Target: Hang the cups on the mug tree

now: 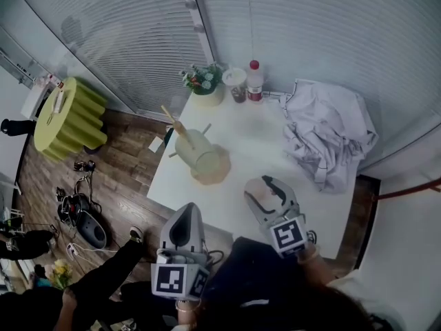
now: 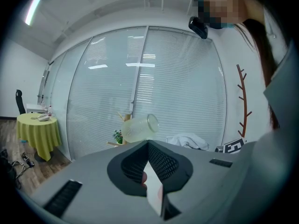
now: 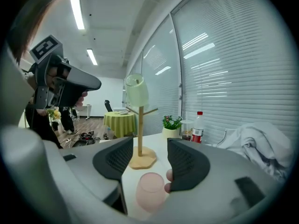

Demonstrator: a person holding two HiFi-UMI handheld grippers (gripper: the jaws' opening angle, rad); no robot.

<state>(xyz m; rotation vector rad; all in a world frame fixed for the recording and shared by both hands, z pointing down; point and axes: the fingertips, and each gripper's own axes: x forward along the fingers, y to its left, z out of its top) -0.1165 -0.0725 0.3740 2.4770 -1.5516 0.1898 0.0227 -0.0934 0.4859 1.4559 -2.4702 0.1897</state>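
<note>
One translucent pink cup (image 3: pixel 150 190), wooden tree (image 3: pixel 139 139)

Bare table (image 1: pixel 248 140) runs up the middle, an open lane to the tree (image 1: pixel 178 126). A pink cup (image 3: pixel 150 190) stands at the near end. The cloth (image 1: pixel 327 140) heaps up on the right. Plant (image 1: pixel 204 80), lidded cup (image 1: pixel 236 85) and bottle (image 1: pixel 255 81) line the far edge. A pale cup (image 1: pixel 196 149) hangs high on the tree, and one peg (image 3: pixel 150 109) sticks out bare.
</note>
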